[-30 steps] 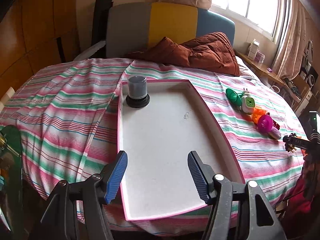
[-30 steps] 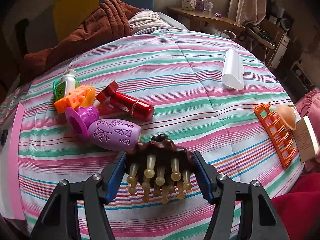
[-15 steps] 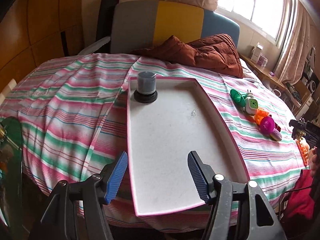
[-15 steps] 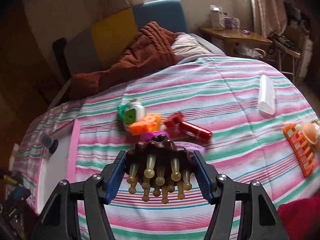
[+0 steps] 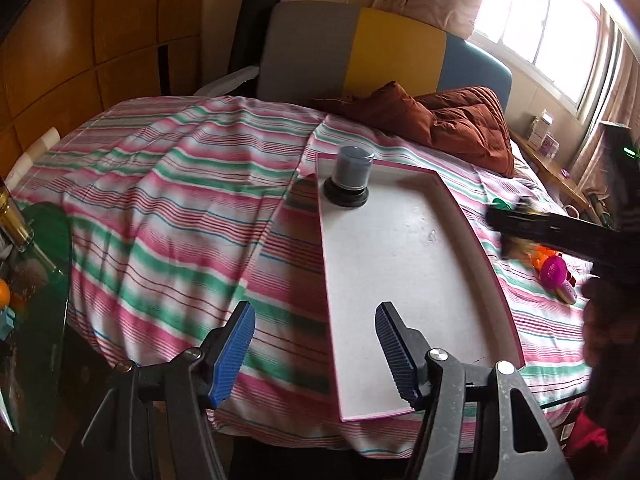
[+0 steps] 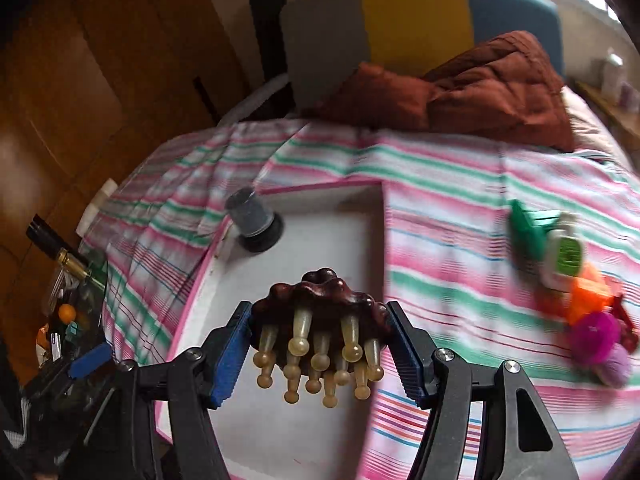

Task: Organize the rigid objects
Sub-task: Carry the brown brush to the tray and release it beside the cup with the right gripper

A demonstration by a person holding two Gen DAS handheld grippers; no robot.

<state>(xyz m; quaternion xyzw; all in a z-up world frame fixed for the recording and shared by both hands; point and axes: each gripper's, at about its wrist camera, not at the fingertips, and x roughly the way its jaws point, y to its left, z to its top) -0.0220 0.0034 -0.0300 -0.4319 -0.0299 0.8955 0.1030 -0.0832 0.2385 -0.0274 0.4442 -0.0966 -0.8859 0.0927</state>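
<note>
Right claw (image 6: 318, 344) still clamped on scalp massager (image 6: 320, 312), now above the tray (image 6: 304, 432); left claw (image 5: 316, 350) apart

Striped bed (image 5: 168, 200), pink-rimmed tray (image 5: 476, 236), brown quilt (image 5: 460, 124), toys (image 6: 576, 292)

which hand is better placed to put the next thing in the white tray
Right. Its tool already grips the brown scalp massager above the white tray, while the left tool is open and empty at the tray's near edge.

No text, label, brand or number can be read on anything here.
</note>
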